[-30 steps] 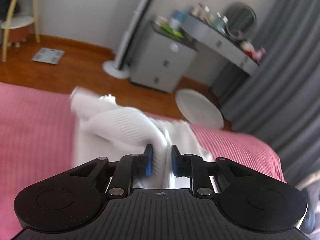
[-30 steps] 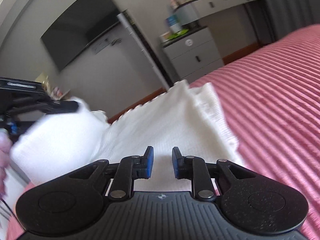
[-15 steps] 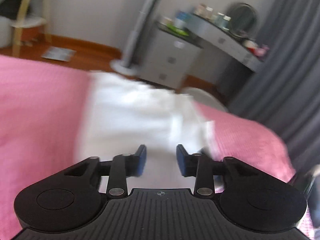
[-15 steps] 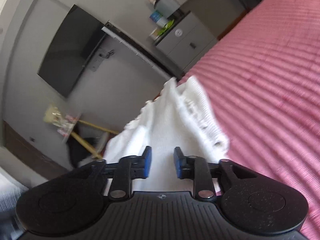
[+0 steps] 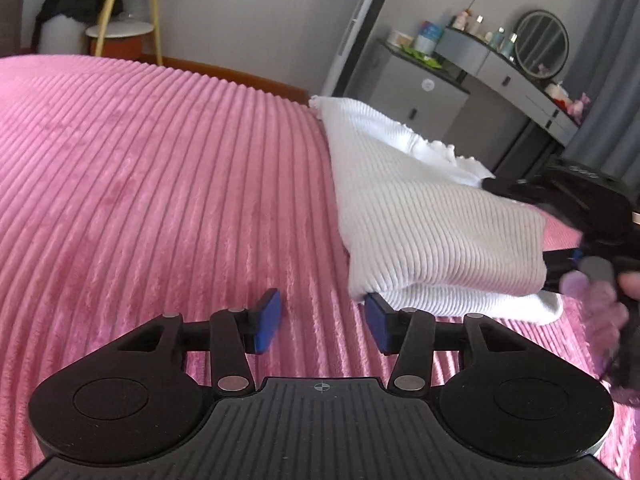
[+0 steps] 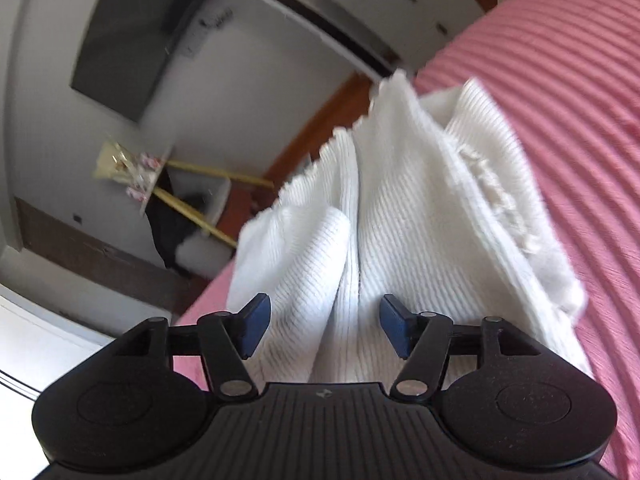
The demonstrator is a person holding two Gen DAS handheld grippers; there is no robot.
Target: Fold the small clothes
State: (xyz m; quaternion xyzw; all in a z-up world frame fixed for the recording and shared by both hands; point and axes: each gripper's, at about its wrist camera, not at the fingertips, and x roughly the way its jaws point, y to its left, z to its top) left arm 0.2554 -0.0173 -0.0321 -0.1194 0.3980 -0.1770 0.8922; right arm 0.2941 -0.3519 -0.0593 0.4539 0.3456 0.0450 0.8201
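Note:
A white ribbed garment (image 5: 432,216) lies folded over itself on the pink ribbed bedspread (image 5: 140,184). My left gripper (image 5: 322,322) has its jaws opening just left of the garment's near corner; only bedspread shows between the blue pads (image 5: 268,318). Its right pad (image 5: 378,322) sits against the cloth's folded edge without pinching it. In the right wrist view the white garment (image 6: 420,208) bunches in folds under and between my right gripper (image 6: 322,326), whose jaws are opening, pads apart from the cloth. The right gripper's dark body (image 5: 592,208) shows at the far side of the garment in the left wrist view.
A person's hand (image 5: 600,292) is at the right edge. Beyond the bed stand a grey drawer unit (image 5: 424,100), a dressing table with a round mirror (image 5: 540,44), a tall fan column (image 5: 360,28) and a wall-mounted screen (image 6: 132,40). Wooden floor lies past the bed's edge.
Both grippers let go of the white garment and opened. The lifted fold came down onto the bed. My left gripper sank and drew left of the cloth; the right rolled.

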